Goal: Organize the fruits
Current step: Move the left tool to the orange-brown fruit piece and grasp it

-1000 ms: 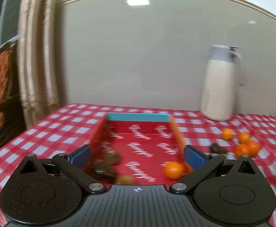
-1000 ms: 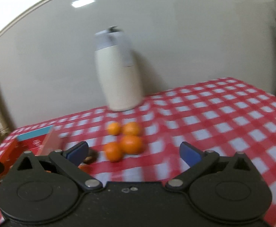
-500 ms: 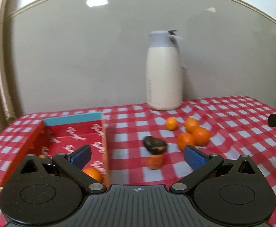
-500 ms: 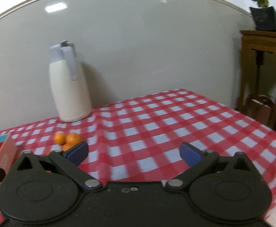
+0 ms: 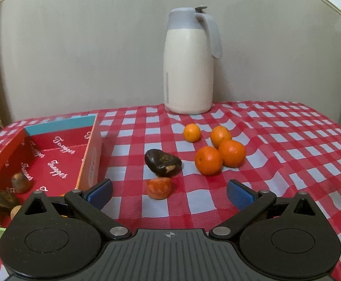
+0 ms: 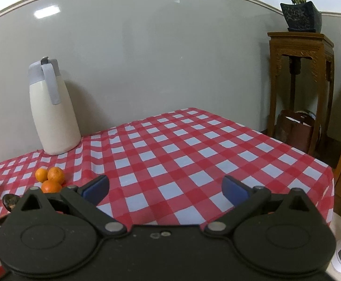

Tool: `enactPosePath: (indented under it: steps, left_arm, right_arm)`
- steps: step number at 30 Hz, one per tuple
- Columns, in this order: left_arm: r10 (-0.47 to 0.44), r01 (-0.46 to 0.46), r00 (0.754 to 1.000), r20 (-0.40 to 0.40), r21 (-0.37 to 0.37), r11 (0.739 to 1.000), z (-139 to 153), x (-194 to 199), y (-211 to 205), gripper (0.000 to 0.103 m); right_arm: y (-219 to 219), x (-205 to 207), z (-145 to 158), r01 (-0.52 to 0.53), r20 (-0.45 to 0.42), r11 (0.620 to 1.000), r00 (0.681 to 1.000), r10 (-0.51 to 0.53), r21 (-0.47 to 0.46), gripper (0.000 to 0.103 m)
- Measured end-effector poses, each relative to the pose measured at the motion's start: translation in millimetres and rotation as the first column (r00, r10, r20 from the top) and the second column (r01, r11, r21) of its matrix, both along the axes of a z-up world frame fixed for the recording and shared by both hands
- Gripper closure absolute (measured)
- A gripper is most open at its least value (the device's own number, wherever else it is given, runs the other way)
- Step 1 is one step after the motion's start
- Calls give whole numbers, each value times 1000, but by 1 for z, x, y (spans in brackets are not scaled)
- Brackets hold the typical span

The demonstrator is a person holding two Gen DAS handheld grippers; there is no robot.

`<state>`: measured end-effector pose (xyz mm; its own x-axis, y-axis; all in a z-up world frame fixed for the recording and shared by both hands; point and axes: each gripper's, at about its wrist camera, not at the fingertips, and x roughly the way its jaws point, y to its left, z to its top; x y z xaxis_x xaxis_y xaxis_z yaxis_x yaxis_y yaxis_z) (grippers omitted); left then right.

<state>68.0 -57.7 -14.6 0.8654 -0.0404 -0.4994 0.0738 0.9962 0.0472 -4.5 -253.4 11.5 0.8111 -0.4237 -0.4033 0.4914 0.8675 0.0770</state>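
Note:
Several oranges [image 5: 208, 160] lie in a cluster on the checked tablecloth, ahead of my left gripper [image 5: 169, 193], which is open and empty. A dark brown fruit [image 5: 162, 162] and a small red fruit [image 5: 159, 188] sit between its fingertips' line and the oranges. At the left stands a red box [image 5: 53, 161] holding brown fruits [image 5: 20, 182]. My right gripper [image 6: 165, 187] is open and empty over bare cloth; the oranges [image 6: 51, 178] and the dark fruit [image 6: 10, 200] show at its far left.
A cream jug with a grey lid [image 5: 189, 65] stands at the back by the wall, behind the oranges. In the right wrist view the table's right edge [image 6: 320, 161] drops off near a wooden stand [image 6: 299, 75] with a potted plant.
Both views have swung to the right. The left gripper has turned from over the red box to face the loose fruits; the right gripper has turned away from the oranges toward bare cloth.

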Motion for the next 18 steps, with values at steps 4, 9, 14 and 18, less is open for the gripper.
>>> enactPosePath:
  steps: [4, 9, 14, 18]
  left_arm:
    - [16, -16, 1000, -13, 8, 1000, -4, 7, -2, 1]
    - [28, -28, 999, -33, -4, 1000, -8, 14, -1, 1]
    - [31, -31, 999, -30, -5, 999, -9, 17, -1, 2]
    - [29, -29, 999, -22, -7, 1000, -9, 18, 1, 13]
  right_arm:
    - [-7, -4, 0, -1, 3, 1000, 1000, 1, 12, 0]
    - [-13, -8, -1, -4, 4, 1000, 1000, 4, 29, 0]
    - [-13, -10, 1, -22, 13, 999, 1000, 22, 38, 0]
    - [-11, -10, 2, -45, 19, 998, 999, 45, 39, 0]
